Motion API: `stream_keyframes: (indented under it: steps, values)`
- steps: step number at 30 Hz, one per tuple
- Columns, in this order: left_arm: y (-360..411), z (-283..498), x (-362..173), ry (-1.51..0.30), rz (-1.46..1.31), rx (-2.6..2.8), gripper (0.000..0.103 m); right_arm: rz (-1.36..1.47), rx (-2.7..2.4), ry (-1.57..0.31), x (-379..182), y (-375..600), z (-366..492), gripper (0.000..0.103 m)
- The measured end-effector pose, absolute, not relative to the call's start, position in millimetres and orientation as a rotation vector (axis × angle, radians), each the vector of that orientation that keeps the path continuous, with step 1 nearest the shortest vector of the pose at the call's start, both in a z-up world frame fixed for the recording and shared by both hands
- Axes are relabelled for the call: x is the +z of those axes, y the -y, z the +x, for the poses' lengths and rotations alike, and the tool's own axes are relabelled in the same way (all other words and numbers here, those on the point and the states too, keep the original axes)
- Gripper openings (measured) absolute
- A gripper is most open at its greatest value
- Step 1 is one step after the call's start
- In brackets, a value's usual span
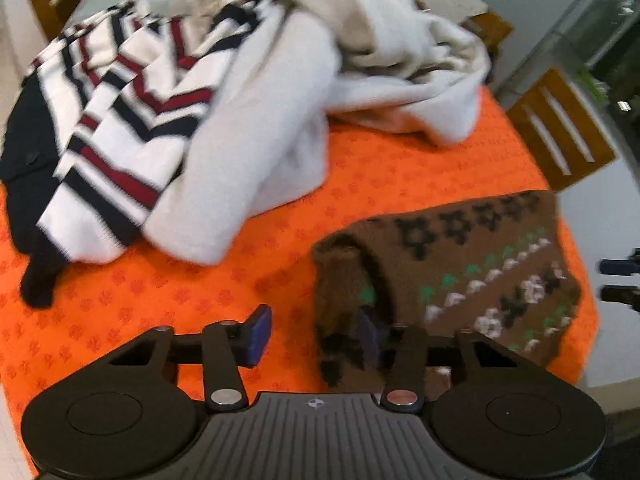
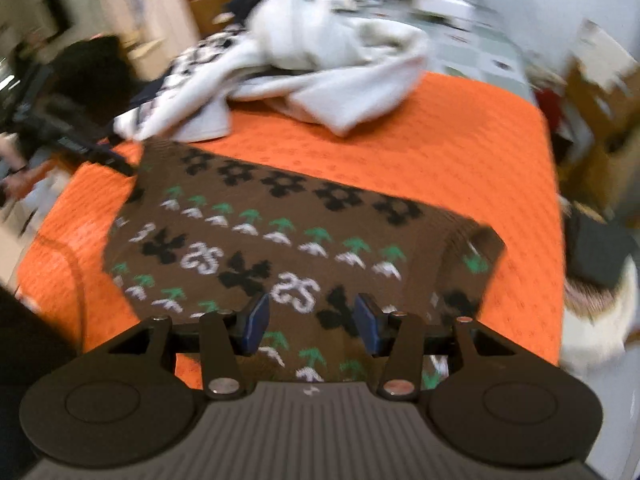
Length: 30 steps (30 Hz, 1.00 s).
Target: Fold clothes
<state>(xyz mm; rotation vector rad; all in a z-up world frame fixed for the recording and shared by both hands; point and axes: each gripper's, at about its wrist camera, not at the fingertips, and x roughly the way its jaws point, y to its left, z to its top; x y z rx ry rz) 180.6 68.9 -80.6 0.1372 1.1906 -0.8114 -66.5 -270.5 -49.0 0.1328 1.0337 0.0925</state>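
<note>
A home dining room: an orange patterned tablecloth [image 1: 400, 168] covers the tabletop, heaped with laundry [image 1: 248, 92] and a folded brown patterned sweater [image 2: 280, 240]. Wooden slat-back chairs [image 1: 560, 128] ring it, beside a glass door [image 1: 608, 28] showing greenery.

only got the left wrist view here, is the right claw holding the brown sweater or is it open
Observer: Open. In the right wrist view the right claw has its pads apart just above the brown sweater and grips nothing.
Operator: is the sweater flat at that end
Observer: Mostly, but its right end looks doubled over into a flap lying on the orange cloth.
</note>
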Motion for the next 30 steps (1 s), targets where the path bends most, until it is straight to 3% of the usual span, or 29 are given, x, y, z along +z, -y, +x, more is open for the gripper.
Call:
stream_keyframes:
  steps: [7, 20, 23, 24, 25, 26, 27, 28, 30]
  values:
    - [-60.2, 162.6, -70.9, -1.216, 0.025, -0.932, 0.049, 0.187, -0.07, -1.012, -64.6, 293.5, -68.5, 0.053]
    - [-30.0, 160.9, -119.2, -1.286, -0.109, -0.726, 0.053, 0.251, 0.006, -1.047, -113.1, 363.9, -14.2, 0.053]
    - [-28.3, 160.2, -124.7, -1.284, -0.162, -0.698, 0.043, 0.251, 0.047, -1.071, -125.3, 370.1, -1.2, 0.053]
    - [-27.9, 159.7, -125.8, -1.28, -0.178, -0.692, 0.032, 0.257, 0.06, -1.078, -129.2, 372.0, 2.4, 0.052]
    - [-27.2, 159.2, -125.5, -1.272, -0.19, -0.692, 0.021, 0.269, 0.078, -1.082, -132.5, 374.1, 5.0, 0.05]
    - [-26.5, 158.8, -124.1, -1.261, -0.2, -0.696, 0.018, 0.278, 0.094, -1.081, -134.0, 375.6, 7.1, 0.046]
    - [-25.5, 158.7, -121.2, -1.248, -0.205, -0.696, 0.016, 0.275, 0.103, -1.078, -133.6, 376.1, 8.6, 0.03]
    - [-24.2, 159.0, -117.3, -1.233, -0.208, -0.695, 0.015, 0.273, 0.112, -1.075, -133.2, 376.6, 10.1, 0.008]
    - [-22.5, 164.1, -110.6, -1.209, -0.219, -0.692, 0.014, 0.267, 0.127, -1.068, -131.3, 377.5, 13.7, 0.007]
